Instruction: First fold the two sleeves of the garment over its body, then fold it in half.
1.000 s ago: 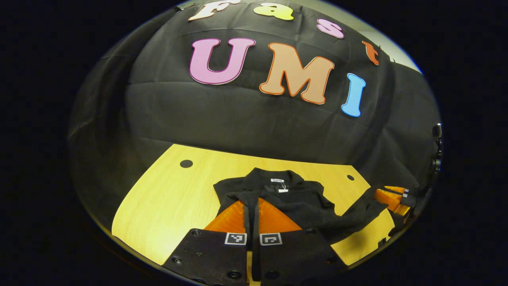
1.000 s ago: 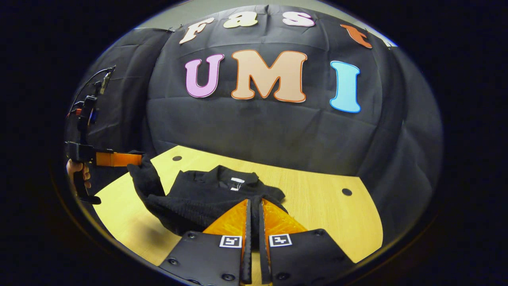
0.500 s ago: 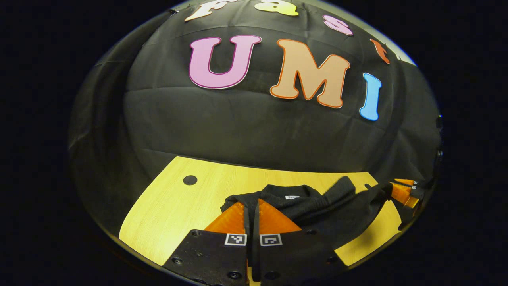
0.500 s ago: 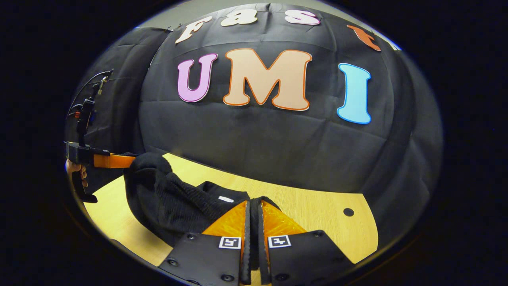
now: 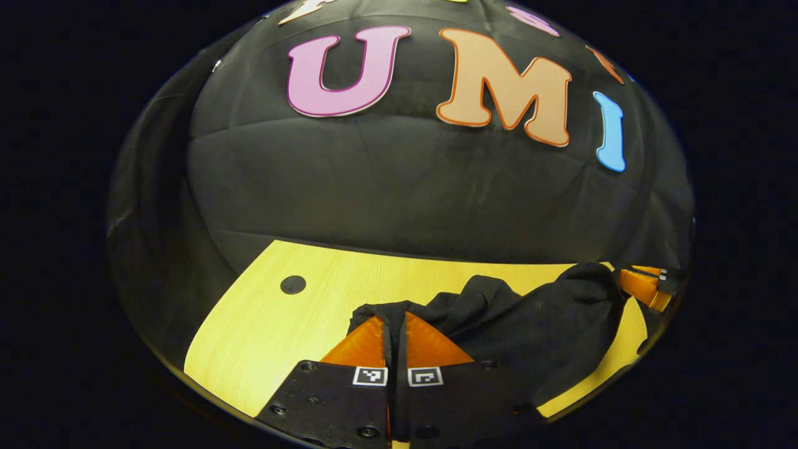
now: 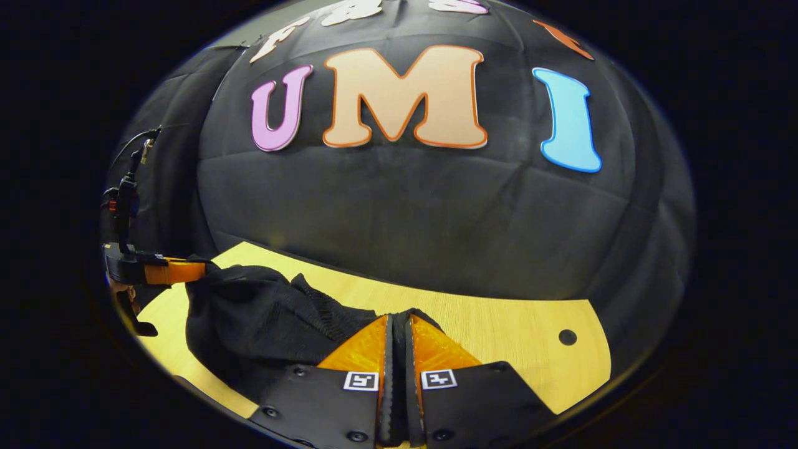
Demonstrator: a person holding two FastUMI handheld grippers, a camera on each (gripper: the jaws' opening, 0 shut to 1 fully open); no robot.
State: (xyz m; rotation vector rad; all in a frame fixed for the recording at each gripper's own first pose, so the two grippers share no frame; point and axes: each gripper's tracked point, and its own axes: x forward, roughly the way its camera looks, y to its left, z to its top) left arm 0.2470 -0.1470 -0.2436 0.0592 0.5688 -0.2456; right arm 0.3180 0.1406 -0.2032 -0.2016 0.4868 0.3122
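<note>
In the left gripper view, the left gripper [image 5: 396, 324] is pinching its two fingers together on a fold of the black knitted garment [image 5: 536, 337], with the cloth's edge caught between the tips. From there the dark fabric is stretching away to the right, lifted above the yellow wooden table [image 5: 274, 330], and reaching the other gripper at the far right edge. A round dark hole [image 5: 292, 285] is showing in the tabletop well to the left of the cloth.

In the right gripper view, the right gripper [image 6: 396, 327] is likewise clamping its fingers on the garment [image 6: 262, 324], whose bulk is hanging leftward towards the left gripper [image 6: 187, 270], which is gripping its far corner. A hand [image 6: 118, 288] is partly showing beneath that tool.
</note>
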